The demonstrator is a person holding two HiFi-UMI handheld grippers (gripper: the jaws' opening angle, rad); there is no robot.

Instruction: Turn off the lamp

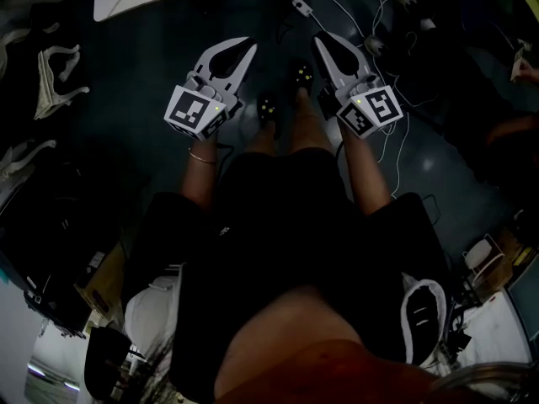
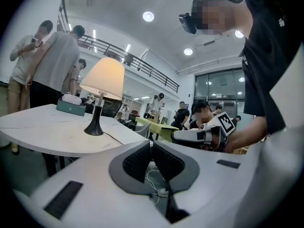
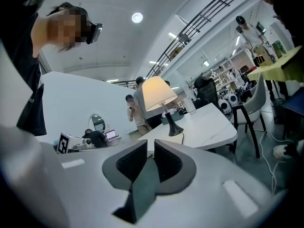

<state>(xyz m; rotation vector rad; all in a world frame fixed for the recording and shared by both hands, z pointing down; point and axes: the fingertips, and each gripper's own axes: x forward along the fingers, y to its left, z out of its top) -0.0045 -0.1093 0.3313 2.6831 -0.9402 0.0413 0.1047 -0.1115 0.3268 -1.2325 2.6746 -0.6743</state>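
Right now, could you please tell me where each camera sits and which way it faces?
Head view: on the person's head, looking steeply down at the left gripper, right gripper, forearms, legs and shoes.
Left gripper view: on the left gripper, looking along its closed jaws toward the lamp on the white table; the person's torso at right.
Right gripper view: on the right gripper, looking along slightly parted jaws at that lamp; torso at left.
Shared: both gripper views show the lamp and each other's gripper.

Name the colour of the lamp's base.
The lamp base is black. It shows best in the left gripper view.
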